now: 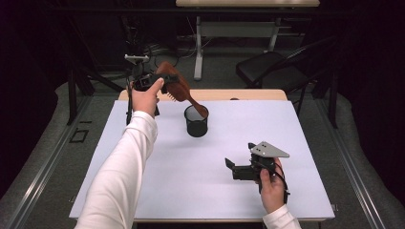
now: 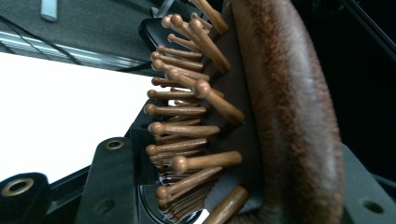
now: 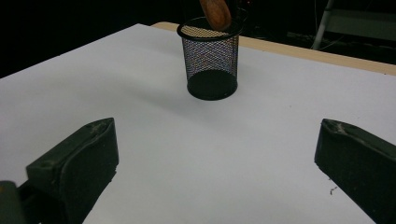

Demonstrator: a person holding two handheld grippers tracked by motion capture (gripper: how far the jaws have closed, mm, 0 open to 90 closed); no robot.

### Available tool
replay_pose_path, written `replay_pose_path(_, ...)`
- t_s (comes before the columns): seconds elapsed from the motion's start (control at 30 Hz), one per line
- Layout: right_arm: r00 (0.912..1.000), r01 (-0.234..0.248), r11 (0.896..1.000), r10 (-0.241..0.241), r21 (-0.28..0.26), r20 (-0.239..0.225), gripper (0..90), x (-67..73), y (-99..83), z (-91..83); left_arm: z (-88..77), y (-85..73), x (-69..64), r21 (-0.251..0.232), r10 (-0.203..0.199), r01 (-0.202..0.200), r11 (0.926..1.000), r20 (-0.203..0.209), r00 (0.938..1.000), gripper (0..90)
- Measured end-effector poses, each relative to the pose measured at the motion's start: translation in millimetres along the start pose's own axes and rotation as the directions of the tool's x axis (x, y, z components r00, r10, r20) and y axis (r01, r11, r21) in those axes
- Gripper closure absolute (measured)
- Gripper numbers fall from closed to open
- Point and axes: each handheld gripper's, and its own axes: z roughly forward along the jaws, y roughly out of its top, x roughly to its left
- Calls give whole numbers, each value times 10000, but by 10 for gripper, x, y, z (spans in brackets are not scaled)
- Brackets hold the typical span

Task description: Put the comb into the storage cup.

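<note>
High view: left gripper point(image 1: 168, 79) is clamped on the head of the brush point(image 1: 179, 88), which slants down from the jaws so its handle tip sits at the rim of the cup point(image 1: 196, 121). Right gripper point(image 1: 231, 164) rests on the table point(image 1: 157, 186), jaws spread wide, nothing between them. Brush looks like stiff, light wood; pegs point(image 2: 182, 128) may flex, so gripping across the solid head edge seems safest
</note>
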Motion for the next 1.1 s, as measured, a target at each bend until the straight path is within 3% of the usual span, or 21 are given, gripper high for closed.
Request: replay_pose_path(1.1,10000,-49,10000,50,55,-38,0,5,-6,4,84,-83,172,-405,-177,157,9991,-478,9987,483)
